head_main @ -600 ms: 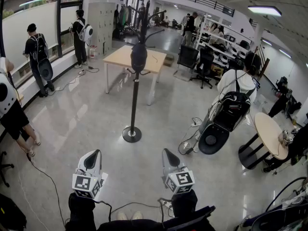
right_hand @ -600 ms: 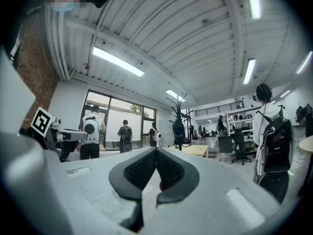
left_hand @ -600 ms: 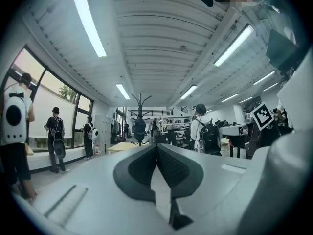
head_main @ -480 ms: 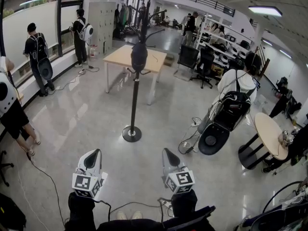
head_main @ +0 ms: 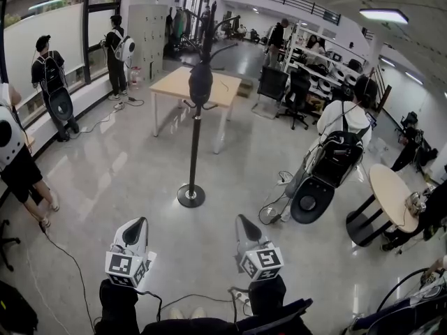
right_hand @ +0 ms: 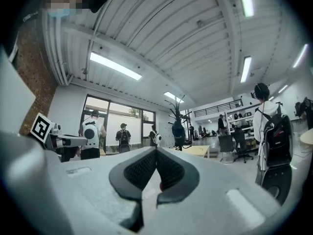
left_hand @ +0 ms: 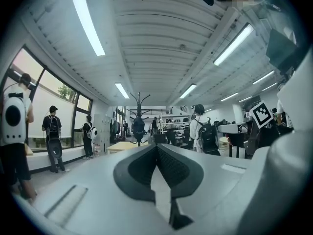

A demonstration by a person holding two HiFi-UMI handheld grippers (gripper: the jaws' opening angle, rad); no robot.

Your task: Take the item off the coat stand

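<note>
Danger of tipping stand (head_main: pixel 194 145) by tugging item (head_main: pixel 201 82) sideways rather than lifting it free. Hangs high there, well ahead of left tool (head_main: pixel 137 223) and right tool (head_main: pixel 242 222), both clenched on nothing. Unopened on arrival, would only knock it.

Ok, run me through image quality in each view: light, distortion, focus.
Head view: strong fisheye bending, ceiling lamp blown out, coat stand sharp with the dark item a silhouette. Left gripper view: left tool looms soft up close, ceiling strips glare. Right gripper view: right tool likewise soft, dark vignette at corners.
</note>
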